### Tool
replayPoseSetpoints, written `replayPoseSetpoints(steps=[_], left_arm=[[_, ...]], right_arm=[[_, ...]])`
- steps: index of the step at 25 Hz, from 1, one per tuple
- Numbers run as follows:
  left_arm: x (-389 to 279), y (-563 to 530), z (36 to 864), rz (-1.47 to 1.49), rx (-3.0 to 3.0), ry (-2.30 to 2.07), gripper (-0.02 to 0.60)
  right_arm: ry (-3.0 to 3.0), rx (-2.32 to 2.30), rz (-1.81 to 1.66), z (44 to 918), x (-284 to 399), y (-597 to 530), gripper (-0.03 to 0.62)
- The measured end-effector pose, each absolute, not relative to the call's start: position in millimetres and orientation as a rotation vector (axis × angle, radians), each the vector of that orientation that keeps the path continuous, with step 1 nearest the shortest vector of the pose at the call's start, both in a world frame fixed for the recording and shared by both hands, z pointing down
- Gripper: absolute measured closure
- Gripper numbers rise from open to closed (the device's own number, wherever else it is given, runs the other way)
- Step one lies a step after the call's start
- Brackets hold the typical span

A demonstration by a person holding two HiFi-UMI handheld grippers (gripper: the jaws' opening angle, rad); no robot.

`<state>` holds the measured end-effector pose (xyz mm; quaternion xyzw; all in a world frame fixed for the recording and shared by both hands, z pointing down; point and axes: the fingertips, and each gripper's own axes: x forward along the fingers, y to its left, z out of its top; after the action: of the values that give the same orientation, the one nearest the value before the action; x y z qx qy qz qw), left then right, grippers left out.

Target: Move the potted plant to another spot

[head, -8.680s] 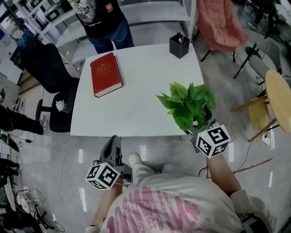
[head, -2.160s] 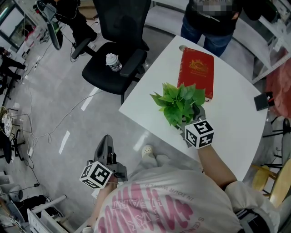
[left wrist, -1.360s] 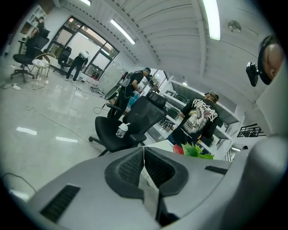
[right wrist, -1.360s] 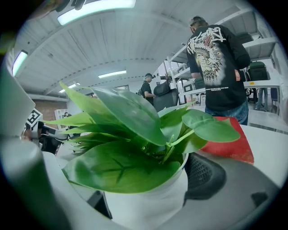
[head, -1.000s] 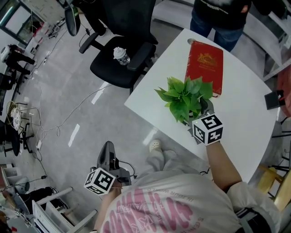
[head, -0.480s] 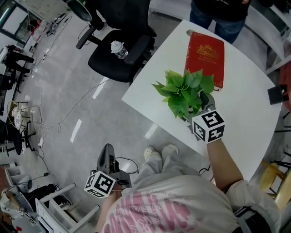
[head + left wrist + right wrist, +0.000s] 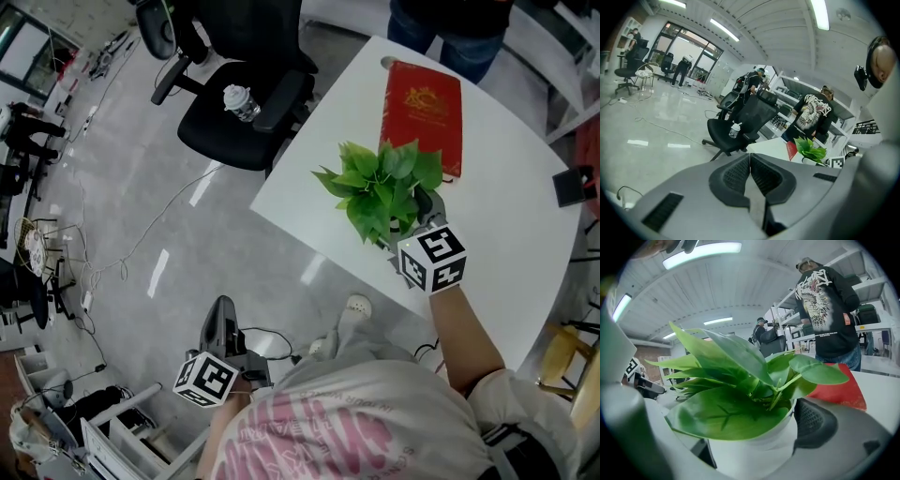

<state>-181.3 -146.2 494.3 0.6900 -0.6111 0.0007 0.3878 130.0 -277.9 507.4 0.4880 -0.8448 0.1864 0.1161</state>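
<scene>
My feeds are bright, lit by ceiling strips point(image 7: 701, 251) that glare off the glossy floor point(image 7: 157, 272). Both gripper views bow and darken at the edges.

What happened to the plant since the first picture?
The potted plant travelled across the white table, from a corner far from the red book to right beside it. The right gripper stayed shut on its pot throughout. The left gripper stayed shut and empty, off the table; the book kept its place.

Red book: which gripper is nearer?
Right. The right gripper, shut on the potted plant, is beside the red book; the left gripper hangs over the floor.
</scene>
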Motion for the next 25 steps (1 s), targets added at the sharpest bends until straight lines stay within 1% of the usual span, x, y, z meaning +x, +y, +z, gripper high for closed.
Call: replayPoseSetpoints(steps=[13, 25], left_arm=[[-211, -131, 491, -0.07, 1.8, -1.495, 0.557], [-212, -103, 481, -0.127, 1.872, -1.385, 0.557]], right_arm=[[-2.353, 1.543, 0.619, 521, 133, -266, 0.052], [-2.31, 1.588, 0.682, 507, 118, -201, 0.052]])
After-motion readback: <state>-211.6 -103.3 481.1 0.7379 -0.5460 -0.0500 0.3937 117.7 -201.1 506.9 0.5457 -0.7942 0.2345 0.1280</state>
